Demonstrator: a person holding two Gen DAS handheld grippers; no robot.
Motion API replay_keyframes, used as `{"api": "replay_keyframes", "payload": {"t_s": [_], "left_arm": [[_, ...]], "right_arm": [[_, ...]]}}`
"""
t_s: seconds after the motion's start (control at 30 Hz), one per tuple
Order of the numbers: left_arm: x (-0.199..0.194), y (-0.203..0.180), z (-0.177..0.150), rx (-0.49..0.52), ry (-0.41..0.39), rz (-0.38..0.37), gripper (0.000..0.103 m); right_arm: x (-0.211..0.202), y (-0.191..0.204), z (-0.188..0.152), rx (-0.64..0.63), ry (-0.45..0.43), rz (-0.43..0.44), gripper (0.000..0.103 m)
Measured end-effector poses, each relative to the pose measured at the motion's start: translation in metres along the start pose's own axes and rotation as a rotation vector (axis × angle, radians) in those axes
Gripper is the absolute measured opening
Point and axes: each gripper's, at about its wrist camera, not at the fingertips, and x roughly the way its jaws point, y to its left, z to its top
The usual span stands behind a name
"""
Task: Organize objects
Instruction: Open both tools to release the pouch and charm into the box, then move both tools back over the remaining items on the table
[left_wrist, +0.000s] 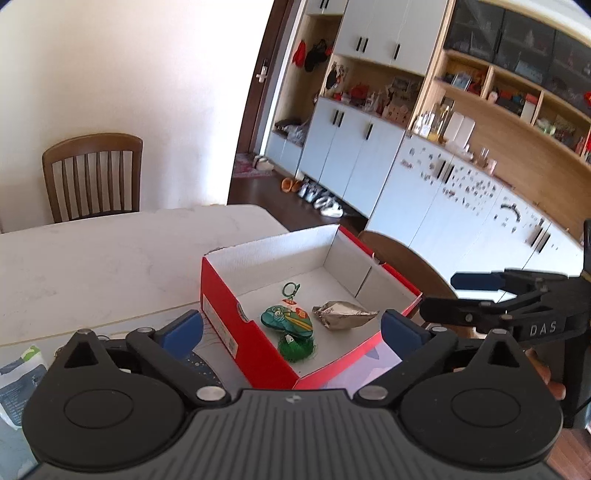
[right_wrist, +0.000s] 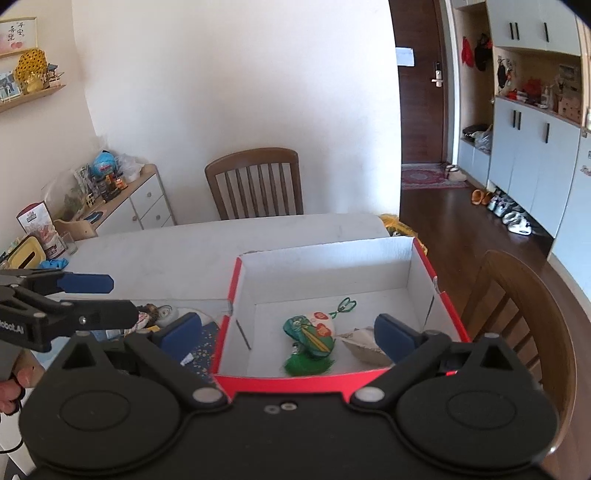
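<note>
Red cardboard box, open top, white inside, sits on the pale marble-look bench near its edge. Three things lie on the box floor: a green pouch charm with a green clip ring at its far end, a green fuzzy tuft touching the pouch on the near side, and a crumpled silver foil packet just beside the pouch, apart from it.

Left hand-held gripper: jaws spread wide, nothing between the blue pads, held above the near corner of the box. Right hand-held gripper: jaws likewise wide apart and empty, over the near wall of the box, the pouch and foil packet seen between its fingers.

Left of the box, on the bench, a small cluttered pile, items too blurred to name. Wooden chair at the far side of the bench.
</note>
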Motion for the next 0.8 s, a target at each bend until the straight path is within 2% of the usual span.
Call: {"api": "replay_keyframes", "payload": {"t_s": [0.13,0.3,0.63,0.8], "left_arm": [[-0.019,0.017,-0.009,-0.012,-0.049,-0.040,0.103],[-0.043,0.039,-0.020,-0.025,-0.089,-0.040,0.103],[-0.084,0.096,-0.039,-0.058,-0.113,0.035,0.103],[-0.093,0.129,-0.048,-0.086,-0.084,0.065,0.103]], "right_arm": [[-0.008,0.019,-0.006,0.025,-0.016,-0.024,0.100],[-0.013,0.044,-0.015,0.045,-0.021,-0.051,0.099],[-0.007,0.105,-0.030,0.046,-0.028,-0.044,0.099],[0.010,0.131,-0.032,0.035,-0.002,-0.011,0.098]]}}
